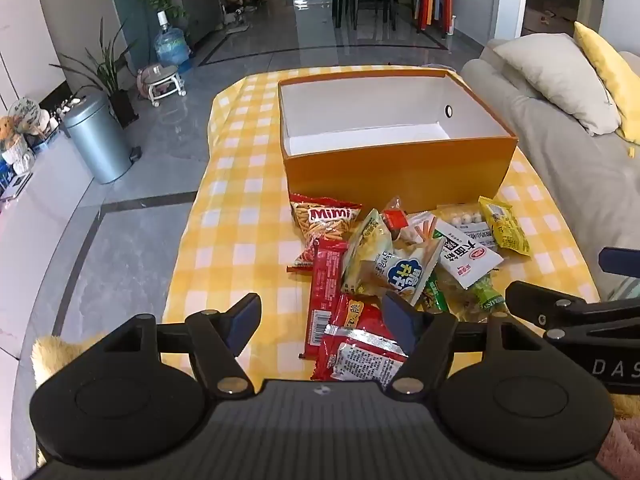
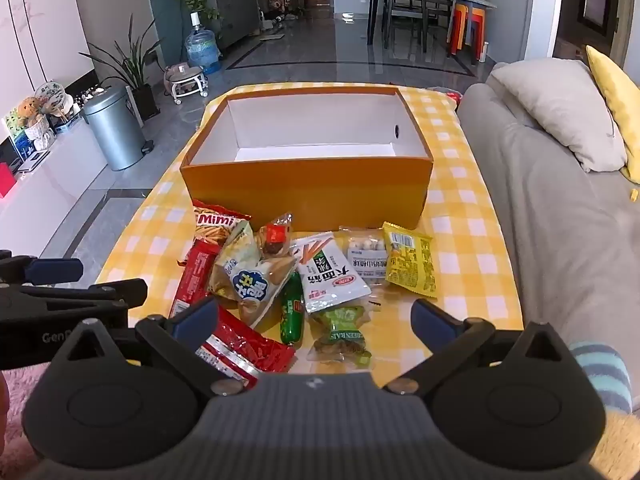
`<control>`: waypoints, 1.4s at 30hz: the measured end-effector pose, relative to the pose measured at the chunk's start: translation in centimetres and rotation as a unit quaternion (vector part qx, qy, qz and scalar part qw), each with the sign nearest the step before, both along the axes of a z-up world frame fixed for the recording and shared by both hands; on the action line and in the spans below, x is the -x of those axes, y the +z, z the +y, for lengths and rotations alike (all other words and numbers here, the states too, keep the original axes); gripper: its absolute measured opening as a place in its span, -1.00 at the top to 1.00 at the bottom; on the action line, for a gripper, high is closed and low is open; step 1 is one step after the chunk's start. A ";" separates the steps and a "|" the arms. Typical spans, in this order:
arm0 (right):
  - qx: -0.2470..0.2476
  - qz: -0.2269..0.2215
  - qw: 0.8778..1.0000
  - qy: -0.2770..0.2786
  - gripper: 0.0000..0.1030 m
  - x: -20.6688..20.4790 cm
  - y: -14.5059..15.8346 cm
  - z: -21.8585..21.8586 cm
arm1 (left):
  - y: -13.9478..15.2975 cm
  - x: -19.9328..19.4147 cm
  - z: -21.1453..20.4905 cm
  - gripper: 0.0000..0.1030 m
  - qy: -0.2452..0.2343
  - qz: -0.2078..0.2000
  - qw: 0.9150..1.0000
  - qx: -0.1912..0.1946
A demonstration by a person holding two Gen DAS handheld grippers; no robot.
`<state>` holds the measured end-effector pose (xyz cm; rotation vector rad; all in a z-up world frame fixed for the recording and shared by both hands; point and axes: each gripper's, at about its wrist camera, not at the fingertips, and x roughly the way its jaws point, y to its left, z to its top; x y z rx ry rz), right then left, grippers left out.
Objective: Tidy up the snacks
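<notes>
A: Two black two-finger grippers are hovering over the near end of the table, both spread wide. The left gripper is holding nothing; its blue-padded fingers are standing above a red foil snack packet without pressing it. The right gripper is likewise gaping, gripping nothing, with a clear bag of green raisins lying between and beyond its fingers.

B: How many snacks are you counting?

A: Roughly a dozen packets are lying in one loose heap on the yellow-and-white checked tablecloth, overlapping, so the exact count is hard to tell. Among them one orange Mimi stick-snack bag, one long red wrapper, one yellow flat packet, one white packet with black characters and one small green sausage-shaped pack are showing.

B: And the container?

A: One open orange cardboard box with a white inside is standing just behind the heap, holding nothing. Nothing is blocking the way between the heap and it.

B: Surroundings?

A: A grey sofa with one grey cushion is sitting to the right; one silver pedal bin and one blue water jug are standing on the floor to the left.
</notes>
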<state>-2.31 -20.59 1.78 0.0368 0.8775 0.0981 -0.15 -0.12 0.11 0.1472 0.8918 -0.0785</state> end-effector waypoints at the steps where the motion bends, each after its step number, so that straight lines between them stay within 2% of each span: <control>1: 0.003 -0.002 1.000 -0.002 -0.92 0.0 0.0 0.0 | 0.1 0.1 -0.1 -0.58 -0.001 -0.002 1.000 0.000; 2: 0.003 -0.003 1.000 -0.003 -0.92 0.0 0.0 0.0 | 0.0 -0.3 0.2 -0.58 0.004 0.017 1.000 0.012; 8: -0.001 -0.009 1.000 -0.005 -0.92 0.1 0.1 0.0 | 0.1 -0.5 0.5 -0.58 0.006 0.016 1.000 0.012; 9: 0.000 -0.006 1.000 -0.005 -0.92 0.0 -0.8 -0.3 | -0.1 -0.2 0.5 -0.58 0.004 0.012 1.000 0.009; 12: 0.001 -0.009 1.000 -0.009 -0.92 0.1 -1.1 -0.3 | -0.1 -0.3 0.6 -0.58 0.003 0.012 1.000 0.009; 13: -0.001 -0.005 1.000 -0.010 -0.92 -0.1 -0.2 -0.3 | -0.1 -0.3 0.8 -0.58 0.003 0.012 1.000 0.008; 42: 0.001 -0.001 1.000 -0.018 -0.92 -0.4 -0.1 -0.4 | 0.3 -0.5 0.0 -0.58 0.001 0.012 1.000 -0.003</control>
